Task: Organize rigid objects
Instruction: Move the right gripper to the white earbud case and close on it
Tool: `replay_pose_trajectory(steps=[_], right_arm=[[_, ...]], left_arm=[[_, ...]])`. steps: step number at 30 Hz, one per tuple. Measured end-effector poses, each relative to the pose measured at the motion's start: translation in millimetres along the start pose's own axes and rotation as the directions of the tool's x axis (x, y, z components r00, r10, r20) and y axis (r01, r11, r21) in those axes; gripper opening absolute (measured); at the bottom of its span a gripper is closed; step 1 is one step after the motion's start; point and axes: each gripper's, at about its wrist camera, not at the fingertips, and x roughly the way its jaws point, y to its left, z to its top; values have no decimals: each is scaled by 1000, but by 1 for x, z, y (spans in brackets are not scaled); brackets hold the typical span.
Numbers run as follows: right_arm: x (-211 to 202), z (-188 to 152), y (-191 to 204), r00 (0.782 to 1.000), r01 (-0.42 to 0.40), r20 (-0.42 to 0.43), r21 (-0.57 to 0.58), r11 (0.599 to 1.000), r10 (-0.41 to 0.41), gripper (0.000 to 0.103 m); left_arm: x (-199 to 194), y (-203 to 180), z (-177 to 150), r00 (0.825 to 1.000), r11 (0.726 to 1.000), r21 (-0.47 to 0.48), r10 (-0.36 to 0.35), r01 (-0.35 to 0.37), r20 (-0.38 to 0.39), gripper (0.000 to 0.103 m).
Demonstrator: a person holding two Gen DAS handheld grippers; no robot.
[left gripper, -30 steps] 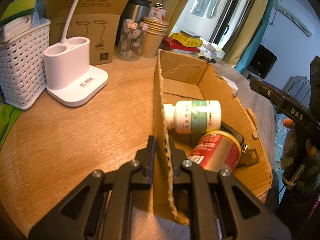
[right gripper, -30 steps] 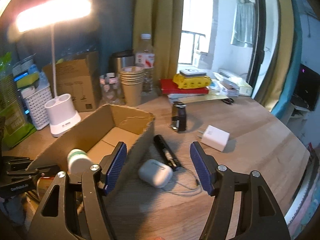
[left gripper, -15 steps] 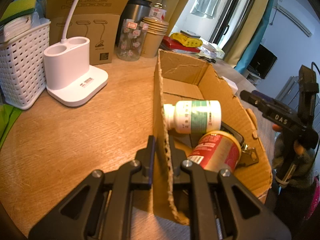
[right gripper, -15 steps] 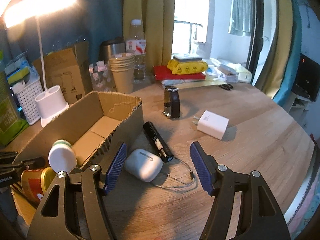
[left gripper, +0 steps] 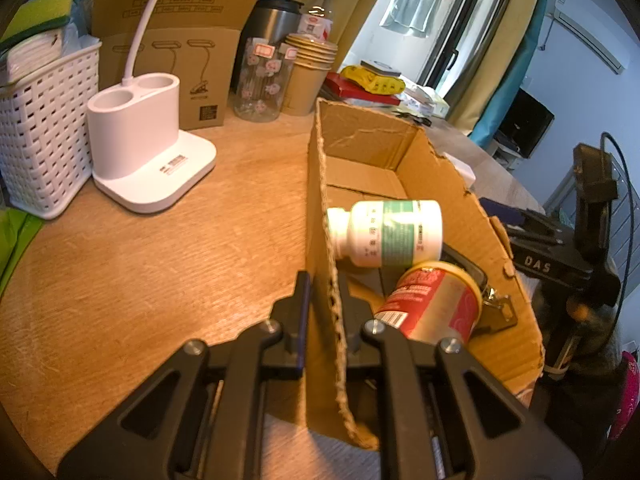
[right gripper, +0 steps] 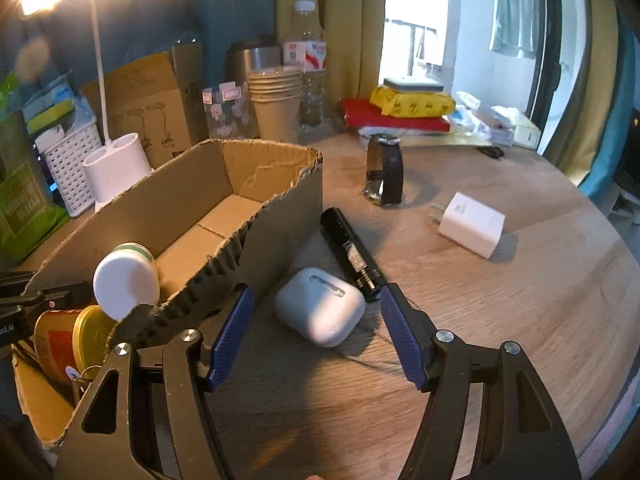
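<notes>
My left gripper (left gripper: 325, 280) is shut on the near wall of an open cardboard box (left gripper: 320, 208). Inside the box lie a white pill bottle (left gripper: 386, 233), a red and gold can (left gripper: 434, 304) and a dark item with a metal clip under them. My right gripper (right gripper: 316, 300) is open, its blue pads on either side of a white earbud case (right gripper: 320, 306) on the wooden table, without touching it. The case lies just outside the box wall (right gripper: 280, 208). A black flashlight (right gripper: 352, 248) lies beside the case, behind it.
On the table past the case are a white charger (right gripper: 472, 224), a dark upright gadget (right gripper: 384, 176), paper cups (right gripper: 276, 104), a water bottle (right gripper: 310, 68) and a red and yellow stack (right gripper: 404, 108). A white lamp base (left gripper: 136, 152) and white basket (left gripper: 40, 128) stand left of the box.
My right gripper has come down and closer to the earbud case, which now lies between its open fingers. The left gripper has kept its hold on the box wall.
</notes>
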Motion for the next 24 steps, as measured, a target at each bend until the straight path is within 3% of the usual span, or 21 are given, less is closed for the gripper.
replay_pose_trajectory(steps=[8,19,24], right_arm=[[16,-1,-7,998,-9,-59,36,999,12,69],[13,-6,-26,986,145,-89,61,988,-139,69],[10,-1,-17,995,82,-59,27,996,-80,69]], left_arm=[[0,0,0,1000,1000,0,0,0,0,12],[0,0,0,1000,1000,0,0,0,0,12],[0,0,0,1000,1000,0,0,0,0,12]])
